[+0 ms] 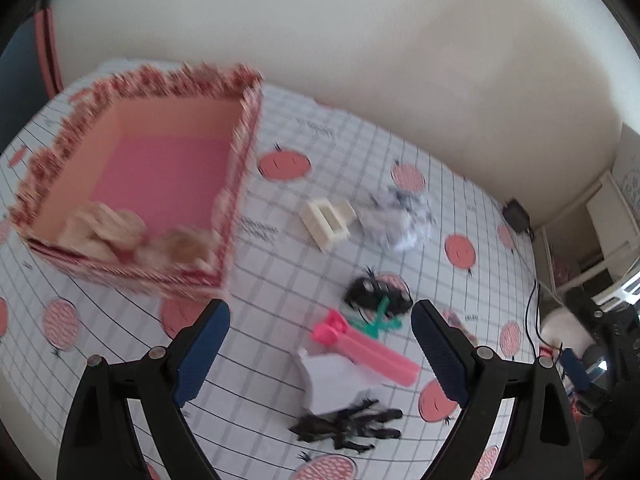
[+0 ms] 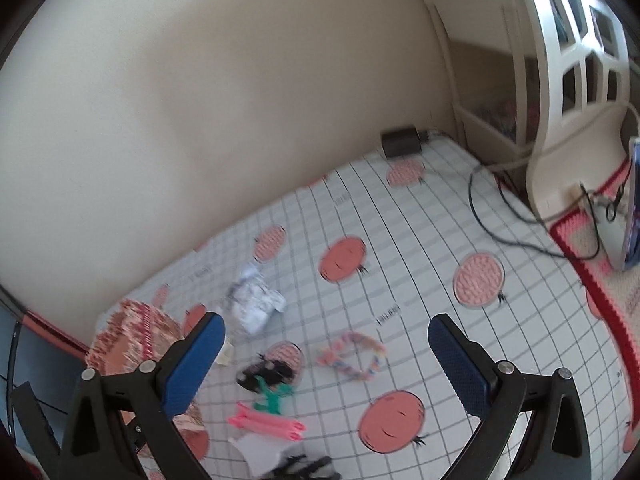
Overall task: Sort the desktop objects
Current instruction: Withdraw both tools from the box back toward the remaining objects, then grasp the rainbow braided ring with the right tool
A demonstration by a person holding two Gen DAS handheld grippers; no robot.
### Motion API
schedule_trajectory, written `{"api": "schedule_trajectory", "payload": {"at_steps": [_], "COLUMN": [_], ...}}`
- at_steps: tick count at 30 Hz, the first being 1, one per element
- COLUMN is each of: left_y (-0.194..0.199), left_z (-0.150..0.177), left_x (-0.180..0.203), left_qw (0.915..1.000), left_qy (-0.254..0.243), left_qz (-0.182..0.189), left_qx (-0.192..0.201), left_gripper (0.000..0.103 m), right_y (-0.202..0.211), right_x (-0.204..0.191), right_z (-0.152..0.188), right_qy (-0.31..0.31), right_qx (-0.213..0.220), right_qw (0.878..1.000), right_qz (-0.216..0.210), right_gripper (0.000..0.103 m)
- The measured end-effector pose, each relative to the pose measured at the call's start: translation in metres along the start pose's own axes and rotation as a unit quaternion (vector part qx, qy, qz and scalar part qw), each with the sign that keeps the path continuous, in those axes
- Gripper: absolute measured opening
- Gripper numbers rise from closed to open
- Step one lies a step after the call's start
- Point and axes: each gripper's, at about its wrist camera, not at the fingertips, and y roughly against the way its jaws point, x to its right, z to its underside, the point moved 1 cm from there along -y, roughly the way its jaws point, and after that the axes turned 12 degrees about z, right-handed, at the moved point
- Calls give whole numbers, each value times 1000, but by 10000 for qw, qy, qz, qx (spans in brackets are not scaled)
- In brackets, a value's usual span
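Note:
A red-patterned box (image 1: 244,152) with a pink inside stands at the left and holds several beige pieces (image 1: 108,232). Right of it lie a cream plastic piece (image 1: 328,220), crumpled paper (image 1: 404,216), a black fuzzy item (image 1: 372,292), a green item (image 1: 376,320), a pink clip (image 1: 368,348), a white scrap (image 1: 332,376) and a black claw-like item (image 1: 348,428). My left gripper (image 1: 320,308) hovers open above the pink clip and holds nothing. My right gripper (image 2: 326,322) is open and empty over a pastel braided ring (image 2: 352,356), with the crumpled paper (image 2: 256,304) beyond it.
A grid-and-fruit patterned cloth (image 2: 420,248) covers the table against a cream wall. A black adapter (image 2: 400,142) and its cable (image 2: 500,232) lie at the far right. White furniture (image 2: 568,120) and a red-edged mat (image 2: 600,280) border the right side.

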Motion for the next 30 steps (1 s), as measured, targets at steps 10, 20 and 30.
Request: {"api": "schedule_trajectory", "payload": {"at_steps": [10,20,30], "left_y": [-44,-48,-53], "left_z": [11,10,7], "left_x": [-5,-17,-23], "left_qw": [9974,9962,9955], "left_qy": [366,519,604], "left_qz": [-118,-172,-178], "left_qx": [-610,-685,-712], "left_gripper": [92,92,92], "right_y": [-56,-78,-91], "right_x": [28,30,28], "right_z": [19,29,31], "right_qy": [-444,-808,-909], "right_qx": [-1049,-1380,-1616], "right_qw": [9933,9871,9822], "right_qz": [202,-32,-291], "right_gripper": [103,78,53]}}
